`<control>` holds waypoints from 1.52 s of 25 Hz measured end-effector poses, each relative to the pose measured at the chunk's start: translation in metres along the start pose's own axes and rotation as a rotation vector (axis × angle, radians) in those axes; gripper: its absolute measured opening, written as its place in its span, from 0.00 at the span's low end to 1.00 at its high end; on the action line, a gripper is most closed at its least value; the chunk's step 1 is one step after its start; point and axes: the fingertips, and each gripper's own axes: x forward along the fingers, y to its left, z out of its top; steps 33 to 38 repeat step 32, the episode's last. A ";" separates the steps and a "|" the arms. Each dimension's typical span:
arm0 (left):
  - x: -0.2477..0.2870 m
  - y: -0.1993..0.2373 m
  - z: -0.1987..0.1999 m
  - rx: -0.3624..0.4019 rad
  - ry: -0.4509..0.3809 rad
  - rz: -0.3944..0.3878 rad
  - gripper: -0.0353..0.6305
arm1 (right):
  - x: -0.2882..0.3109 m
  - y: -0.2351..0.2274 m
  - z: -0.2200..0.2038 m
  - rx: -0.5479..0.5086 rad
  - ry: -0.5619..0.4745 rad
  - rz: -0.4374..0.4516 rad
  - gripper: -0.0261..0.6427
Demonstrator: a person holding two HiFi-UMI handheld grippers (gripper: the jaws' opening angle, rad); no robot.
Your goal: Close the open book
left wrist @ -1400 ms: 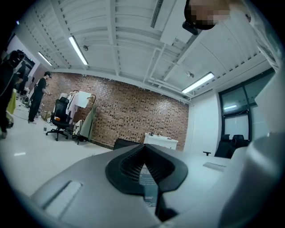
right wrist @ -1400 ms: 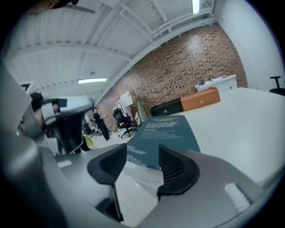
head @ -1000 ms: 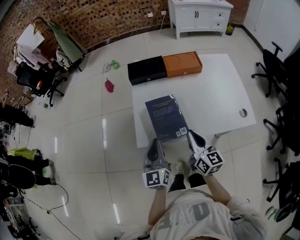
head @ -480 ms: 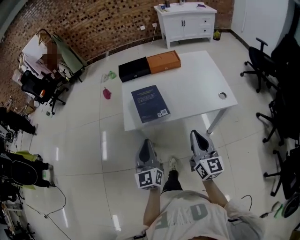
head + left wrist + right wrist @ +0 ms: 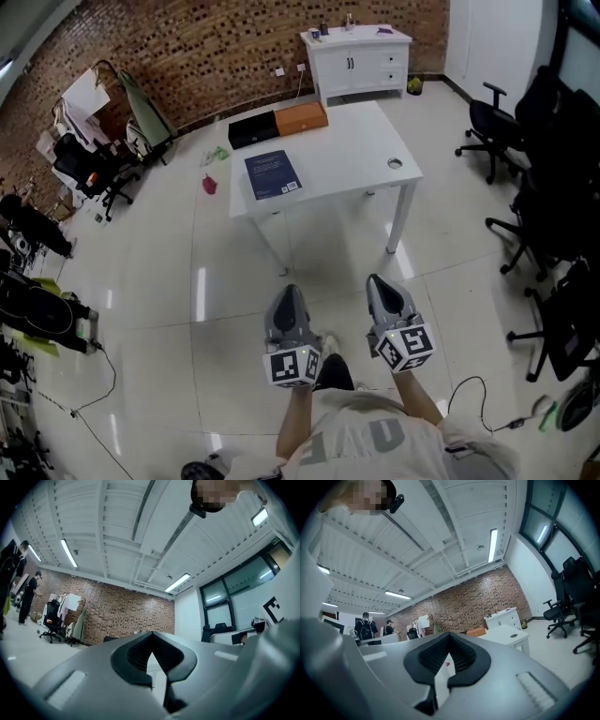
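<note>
The dark blue book (image 5: 273,174) lies closed and flat near the left front corner of the white table (image 5: 352,150). Both grippers are well back from the table, over the tiled floor in front of the person. My left gripper (image 5: 287,298) has its jaws together with nothing between them, and so does my right gripper (image 5: 382,289). In the left gripper view the left gripper (image 5: 151,634) points level at the brick wall. In the right gripper view the right gripper (image 5: 450,635) points toward the table (image 5: 506,633), and an orange box (image 5: 476,631) shows beyond.
A black box (image 5: 251,130) and an orange box (image 5: 300,118) sit end to end at the table's far left edge. A white cabinet (image 5: 356,56) stands behind. Office chairs (image 5: 492,127) crowd the right side, more chairs (image 5: 89,164) the left. A cable (image 5: 469,389) runs along the floor.
The person has stepped back from the table. Both grippers, jaws still together, came away from the closed book, which now lies far ahead.
</note>
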 end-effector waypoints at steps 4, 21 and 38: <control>-0.037 -0.029 0.024 0.081 -0.028 -0.020 0.08 | -0.032 0.018 0.014 -0.038 -0.011 0.030 0.05; -0.088 -0.034 0.026 0.029 -0.028 -0.025 0.08 | -0.078 0.069 0.002 -0.093 0.033 0.051 0.04; -0.092 -0.038 0.030 0.022 -0.027 -0.045 0.08 | -0.083 0.075 0.003 -0.113 0.039 0.041 0.04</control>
